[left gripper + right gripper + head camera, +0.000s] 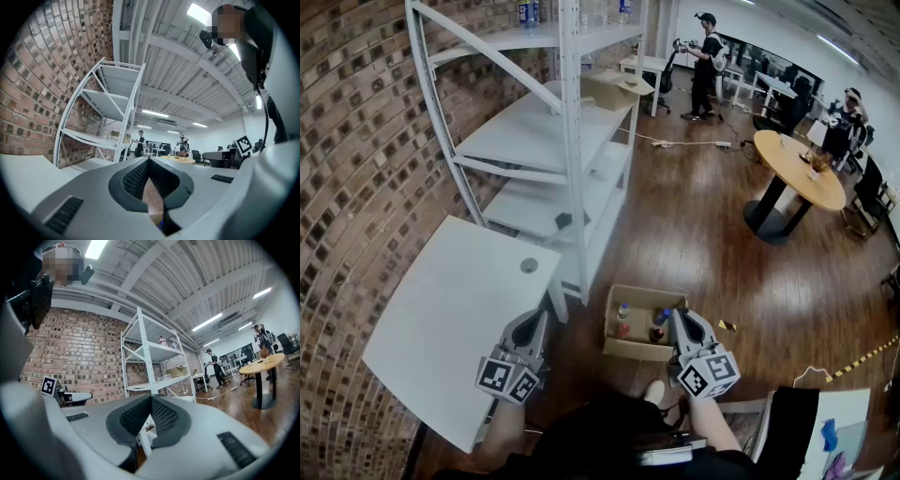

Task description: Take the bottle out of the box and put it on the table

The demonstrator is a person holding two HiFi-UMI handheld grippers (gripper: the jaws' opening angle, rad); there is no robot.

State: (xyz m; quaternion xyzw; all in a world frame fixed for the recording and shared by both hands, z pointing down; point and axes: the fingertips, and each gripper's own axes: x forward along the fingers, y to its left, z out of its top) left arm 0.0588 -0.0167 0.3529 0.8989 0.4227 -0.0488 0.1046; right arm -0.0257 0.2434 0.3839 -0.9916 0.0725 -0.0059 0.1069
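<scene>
Head view downward — gripper views outward, sharing shelving

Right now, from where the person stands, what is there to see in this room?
cardboard box: one, brown, open, on the floor right of the table
bottles: at least two, one pale-capped, one blue-capped, in that box
table: one, white, left, by the brick wall
round thing: one, grey, small, on the table's far corner
shelving rack: one, white, along the brick wall
second box: one, brown, on a rack shelf
round table: one, wooden top, far right
people: two, dark clothes, far end
left gripper: one, grey, shut, empty, at the table's edge
right gripper: one, grey, shut, empty, over the box's right end
</scene>
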